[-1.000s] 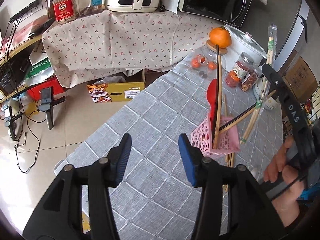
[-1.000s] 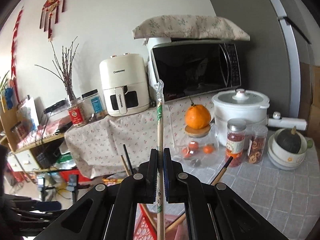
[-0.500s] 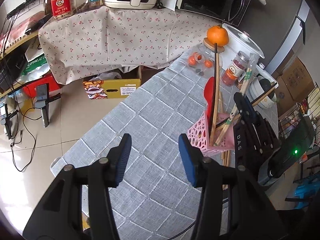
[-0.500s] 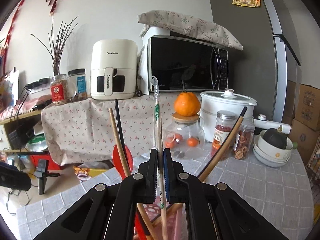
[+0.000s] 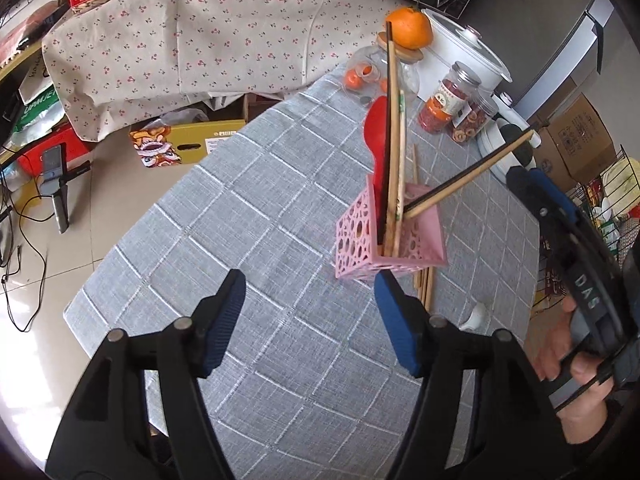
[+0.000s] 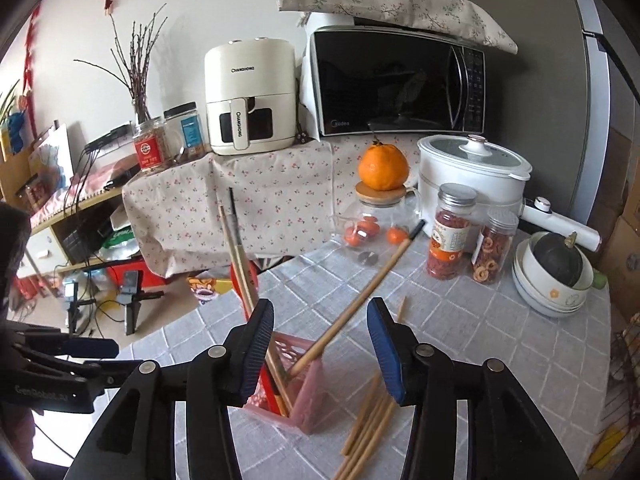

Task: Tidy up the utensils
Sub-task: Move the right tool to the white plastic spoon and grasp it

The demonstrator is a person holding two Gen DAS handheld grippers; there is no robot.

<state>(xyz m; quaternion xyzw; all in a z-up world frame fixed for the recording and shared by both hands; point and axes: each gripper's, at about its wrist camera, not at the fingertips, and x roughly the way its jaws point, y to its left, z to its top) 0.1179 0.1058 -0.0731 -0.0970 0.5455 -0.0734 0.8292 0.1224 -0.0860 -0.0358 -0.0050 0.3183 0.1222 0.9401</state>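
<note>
Pink holder [image 5: 390, 236] stands on the grey checked tablecloth [image 5: 248, 216], chopsticks and a red spoon [image 5: 378, 128] upright in it; loose chopsticks [image 6: 368, 428] lie beside its base. Right gripper [image 6: 320, 344] above the holder: jaws just opened, about half apart, gripping nothing. Left gripper [image 5: 308, 316]: jaws just widened, empty.

Woven grey cloth with a pale raised grid on the table [image 5: 256, 208]; matt pink perforated plastic for the utensil basket [image 5: 360, 236]; bare light wood on the chopsticks [image 6: 366, 436] beside it; glossy red plastic spoon [image 5: 378, 136]; ribbed blue rubbery pads [image 6: 380, 340] on matt black plastic arms; clear glass jar [image 6: 376, 226] under a wooden lid; shiny dark microwave door [image 6: 384, 80]
</note>
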